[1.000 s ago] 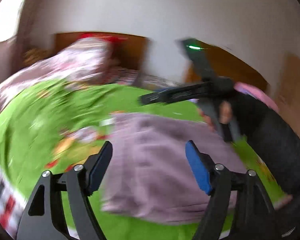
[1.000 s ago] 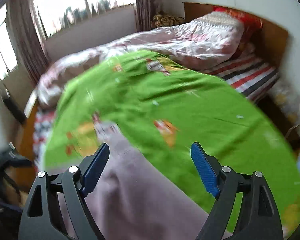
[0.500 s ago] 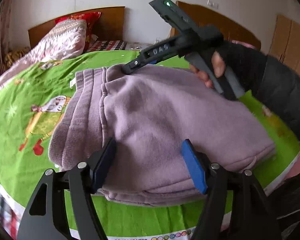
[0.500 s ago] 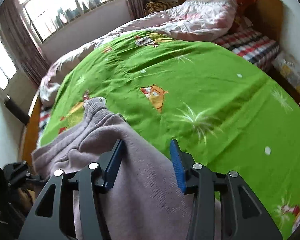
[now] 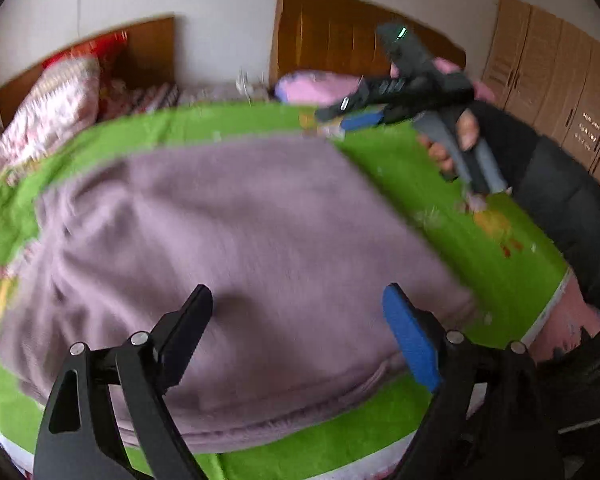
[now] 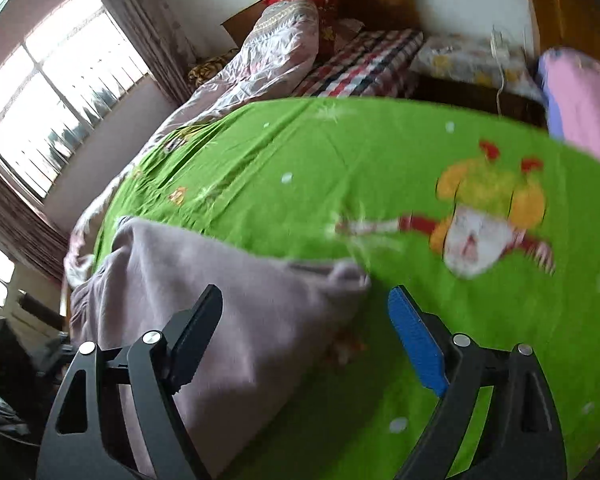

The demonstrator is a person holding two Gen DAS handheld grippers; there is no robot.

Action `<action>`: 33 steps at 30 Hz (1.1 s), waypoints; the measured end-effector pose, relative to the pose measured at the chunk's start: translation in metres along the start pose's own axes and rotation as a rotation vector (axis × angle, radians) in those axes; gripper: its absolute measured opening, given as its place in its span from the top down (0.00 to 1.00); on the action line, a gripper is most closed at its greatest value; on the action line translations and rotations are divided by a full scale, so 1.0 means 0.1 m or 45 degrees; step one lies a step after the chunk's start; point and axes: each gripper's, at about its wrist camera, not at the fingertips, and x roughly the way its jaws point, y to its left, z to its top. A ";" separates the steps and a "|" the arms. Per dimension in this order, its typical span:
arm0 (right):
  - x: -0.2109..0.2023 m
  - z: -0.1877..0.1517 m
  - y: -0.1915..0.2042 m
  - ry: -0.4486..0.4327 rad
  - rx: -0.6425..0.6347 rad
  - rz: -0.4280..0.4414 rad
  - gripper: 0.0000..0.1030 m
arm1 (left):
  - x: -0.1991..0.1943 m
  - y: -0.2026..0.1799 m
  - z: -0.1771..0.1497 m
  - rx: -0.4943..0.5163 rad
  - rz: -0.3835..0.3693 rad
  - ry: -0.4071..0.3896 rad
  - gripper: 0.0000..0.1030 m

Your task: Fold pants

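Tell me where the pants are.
The pants lie on the green sheet, ahead of the open left tongs; in the right view, lower left.

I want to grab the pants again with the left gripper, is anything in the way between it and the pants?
Nothing visible. The left gripper is open right over the purple pants on the green sheet, with only fabric between its fingers. The right gripper is off beyond the pants' far edge.

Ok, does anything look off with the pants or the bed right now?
Nothing stands out. The mauve pants lie bundled on the green sheet, both left gripper and right gripper open above them. Motion blur hides fine detail.
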 end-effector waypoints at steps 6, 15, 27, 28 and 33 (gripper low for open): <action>0.26 -0.04 -0.15 -0.024 0.141 0.161 0.17 | 0.03 0.05 -0.07 -0.028 -0.003 0.000 0.15; -0.16 0.11 0.41 -0.225 -0.086 -0.053 0.78 | 0.05 -0.04 -0.09 0.005 -0.006 0.010 0.15; -0.35 -0.28 0.02 -0.156 0.196 -0.080 0.33 | -0.30 0.02 0.93 0.089 -0.259 -0.054 0.03; -0.49 -0.42 0.08 -0.169 0.190 -0.045 0.32 | -0.19 0.07 1.19 0.066 -0.302 -0.031 0.01; -0.72 -1.30 0.34 -0.112 0.260 0.131 0.32 | 0.82 0.20 1.82 0.048 -0.386 0.199 0.06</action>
